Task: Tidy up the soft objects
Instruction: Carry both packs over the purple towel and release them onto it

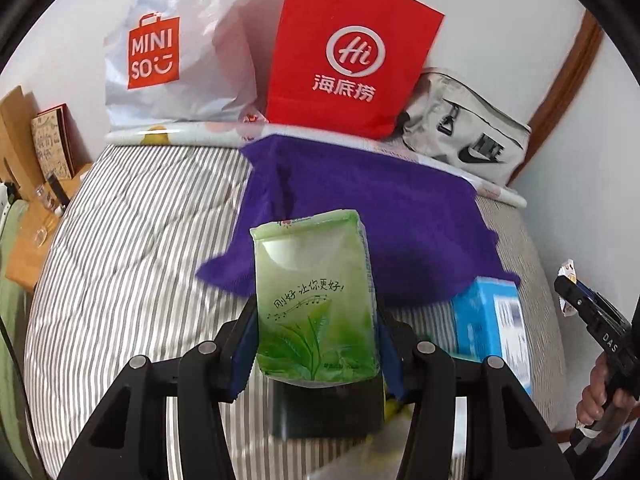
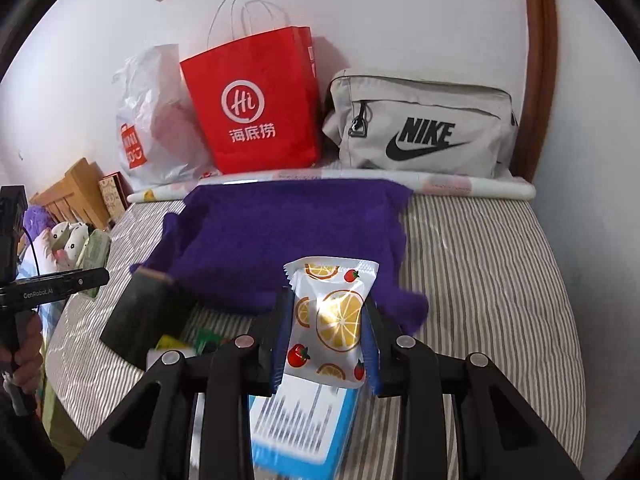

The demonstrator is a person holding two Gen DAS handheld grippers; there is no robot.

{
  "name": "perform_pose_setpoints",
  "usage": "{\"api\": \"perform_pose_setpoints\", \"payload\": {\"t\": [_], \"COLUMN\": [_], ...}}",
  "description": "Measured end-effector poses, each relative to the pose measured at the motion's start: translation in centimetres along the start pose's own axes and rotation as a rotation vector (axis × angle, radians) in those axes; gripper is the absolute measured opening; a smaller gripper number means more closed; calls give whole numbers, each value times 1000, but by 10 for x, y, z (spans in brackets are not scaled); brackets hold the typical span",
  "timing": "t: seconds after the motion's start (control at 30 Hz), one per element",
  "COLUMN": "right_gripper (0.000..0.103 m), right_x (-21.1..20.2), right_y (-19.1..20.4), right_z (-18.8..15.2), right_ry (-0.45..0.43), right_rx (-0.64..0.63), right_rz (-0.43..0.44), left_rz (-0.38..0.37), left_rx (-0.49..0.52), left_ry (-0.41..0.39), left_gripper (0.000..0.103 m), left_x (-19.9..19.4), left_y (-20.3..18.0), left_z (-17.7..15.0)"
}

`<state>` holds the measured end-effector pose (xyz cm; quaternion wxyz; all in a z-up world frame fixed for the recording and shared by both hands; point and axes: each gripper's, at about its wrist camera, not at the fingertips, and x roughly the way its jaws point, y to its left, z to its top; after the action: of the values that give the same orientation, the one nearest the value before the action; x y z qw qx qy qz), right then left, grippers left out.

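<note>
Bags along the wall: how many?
3, left to right: white Miniso plastic bag, red paper bag, grey Nike pouch. More may be hidden behind them.

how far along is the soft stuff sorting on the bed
Done: nothing looks put away yet; the purple towel lies spread on the striped bed.
In hand: the left gripper is shut on a green tissue pack, and the right gripper is shut on an orange-print snack packet.
Left: the blue box and a dark box lie on the bed.
</note>
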<state>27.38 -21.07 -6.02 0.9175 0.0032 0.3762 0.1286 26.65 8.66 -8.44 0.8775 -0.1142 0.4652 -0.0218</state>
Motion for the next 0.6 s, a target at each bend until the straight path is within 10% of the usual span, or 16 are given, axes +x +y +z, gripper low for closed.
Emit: {"api": "perform_pose_setpoints", "payload": {"t": [0.6], "right_gripper": [33], "right_x": [115], "right_y": [-14], "right_z": [71], "right_ry": [78], "right_rx": [-118], "right_rz": [31], "left_rz": [-13], "left_rx": [29], "left_ry": [101], "left_gripper": [50], "left_x": [95], "left_y": [-10], "left_z": [79]}}
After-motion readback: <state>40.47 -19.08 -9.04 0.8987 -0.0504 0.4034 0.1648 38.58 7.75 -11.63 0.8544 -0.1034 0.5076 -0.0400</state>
